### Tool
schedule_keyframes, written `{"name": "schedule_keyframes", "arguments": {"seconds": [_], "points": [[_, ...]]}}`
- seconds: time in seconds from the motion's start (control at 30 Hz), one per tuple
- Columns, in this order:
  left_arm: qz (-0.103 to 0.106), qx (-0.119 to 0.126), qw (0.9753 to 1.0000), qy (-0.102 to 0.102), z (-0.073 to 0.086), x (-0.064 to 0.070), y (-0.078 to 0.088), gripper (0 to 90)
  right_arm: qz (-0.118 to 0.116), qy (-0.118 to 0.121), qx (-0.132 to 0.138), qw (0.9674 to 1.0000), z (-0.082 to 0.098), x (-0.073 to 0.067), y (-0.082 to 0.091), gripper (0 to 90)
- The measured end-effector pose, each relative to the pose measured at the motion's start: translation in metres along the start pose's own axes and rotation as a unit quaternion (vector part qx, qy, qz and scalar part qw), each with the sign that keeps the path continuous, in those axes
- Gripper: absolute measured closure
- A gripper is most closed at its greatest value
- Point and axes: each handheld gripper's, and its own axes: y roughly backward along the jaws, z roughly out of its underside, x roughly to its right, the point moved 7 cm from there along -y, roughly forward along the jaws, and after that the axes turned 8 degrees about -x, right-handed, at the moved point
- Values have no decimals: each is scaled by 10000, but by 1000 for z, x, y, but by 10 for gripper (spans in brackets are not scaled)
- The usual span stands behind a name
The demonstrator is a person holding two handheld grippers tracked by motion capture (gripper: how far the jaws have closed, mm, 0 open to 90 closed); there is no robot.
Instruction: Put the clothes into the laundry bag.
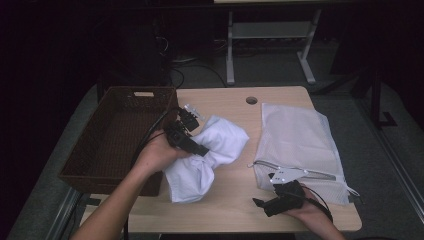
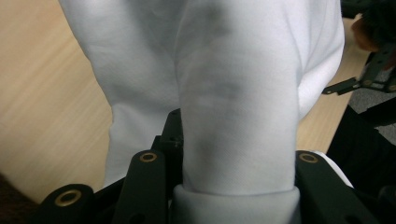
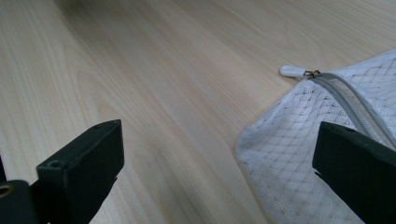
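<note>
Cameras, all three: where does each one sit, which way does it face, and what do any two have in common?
High view: above the person's side, facing forward and down on the light wooden table; both forearms, left gripper, right gripper.
Left gripper view: rides that gripper, facing the bunched white cloth garment clamped between its jaws.
Right gripper view: low over the table, open jaws facing the white mesh zippered laundry bag.
Shared: high and right gripper views both show the bag.

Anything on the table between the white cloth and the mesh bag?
Nothing: in the high view, bare table separates the white cloth from the mesh bag.
</note>
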Motion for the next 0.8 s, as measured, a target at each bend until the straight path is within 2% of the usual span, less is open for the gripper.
{"name": "schedule_keyframes", "arguments": {"seconds": [0.1,0.3,0.53,0.73,0.8], "points": [[-188,-91,9998,34,3,-1,-16,623,7,-5,0,10000,0,0,0,19],[-149,-202,9996,141,12,-2,-48,623,6,3,-1,10000,0,0,1,19],[-391,-350,9983,256,19,-12,-78,618,20,-9,13,10000,0,2,1,19],[-443,-443,9974,346,28,-17,-102,605,40,-24,20,10000,1,3,3,19],[-455,-378,9977,333,29,-16,-105,599,67,-31,32,10000,1,4,4,19]]}}
